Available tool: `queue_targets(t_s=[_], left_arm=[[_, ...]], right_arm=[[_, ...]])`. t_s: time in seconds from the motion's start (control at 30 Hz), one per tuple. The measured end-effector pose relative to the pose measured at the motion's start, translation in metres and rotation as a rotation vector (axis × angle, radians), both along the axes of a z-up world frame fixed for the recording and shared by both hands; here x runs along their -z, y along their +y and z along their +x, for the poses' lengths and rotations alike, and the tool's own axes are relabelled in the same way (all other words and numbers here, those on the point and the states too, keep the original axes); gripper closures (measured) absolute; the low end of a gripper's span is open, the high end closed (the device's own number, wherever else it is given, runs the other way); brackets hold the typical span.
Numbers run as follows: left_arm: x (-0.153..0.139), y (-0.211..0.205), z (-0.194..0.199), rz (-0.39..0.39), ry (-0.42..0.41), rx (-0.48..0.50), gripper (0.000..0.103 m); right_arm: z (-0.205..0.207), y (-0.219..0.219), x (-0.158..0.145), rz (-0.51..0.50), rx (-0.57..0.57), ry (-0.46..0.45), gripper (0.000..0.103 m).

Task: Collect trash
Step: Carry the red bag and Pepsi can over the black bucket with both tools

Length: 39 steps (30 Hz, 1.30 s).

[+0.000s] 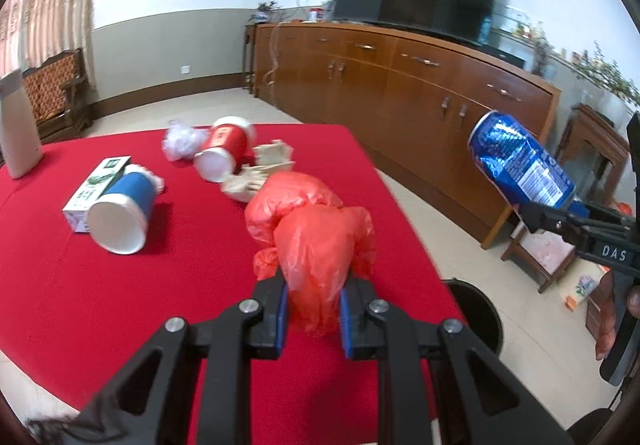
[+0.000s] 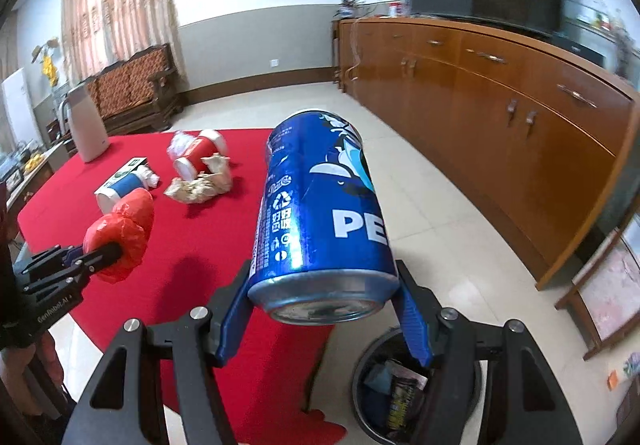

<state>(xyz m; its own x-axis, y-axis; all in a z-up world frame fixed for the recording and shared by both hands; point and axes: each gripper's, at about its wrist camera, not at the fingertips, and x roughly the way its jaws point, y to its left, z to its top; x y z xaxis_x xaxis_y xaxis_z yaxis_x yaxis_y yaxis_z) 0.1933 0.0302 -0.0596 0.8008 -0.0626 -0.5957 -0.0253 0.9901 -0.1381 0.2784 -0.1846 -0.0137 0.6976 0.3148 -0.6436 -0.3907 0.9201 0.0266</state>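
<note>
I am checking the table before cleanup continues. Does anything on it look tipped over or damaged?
Yes. The blue cup and the red cup both lie on their sides on the red tablecloth, and crumpled beige packaging lies torn beside the red cup.

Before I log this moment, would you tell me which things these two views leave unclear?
- Trash bin: in the right wrist view, the right gripper and blue can cover much of its opening; the left wrist view shows only a dark edge.
- Red plastic bag: the left gripper hides its lower end.
- Small box: print too small, the blue cup overlaps it.
- Items on the sideboard: blurred, tiny.
</note>
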Motion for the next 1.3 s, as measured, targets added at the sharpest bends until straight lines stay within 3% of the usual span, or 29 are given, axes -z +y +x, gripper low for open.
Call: queue_targets(t_s=[0.67,1.3], left_arm=[[0.000,-0.150,0.001,0.033,0.016,0.253,0.082],[0.025,-0.223,0.013,0.078,0.082,0.346,0.082]], right_arm=[[-0.052,-0.146,0.026,-0.004,0.173,0.042,0.036],[-0.049,-0.209,0.082,-0.006,0.220,0.124,0.036]])
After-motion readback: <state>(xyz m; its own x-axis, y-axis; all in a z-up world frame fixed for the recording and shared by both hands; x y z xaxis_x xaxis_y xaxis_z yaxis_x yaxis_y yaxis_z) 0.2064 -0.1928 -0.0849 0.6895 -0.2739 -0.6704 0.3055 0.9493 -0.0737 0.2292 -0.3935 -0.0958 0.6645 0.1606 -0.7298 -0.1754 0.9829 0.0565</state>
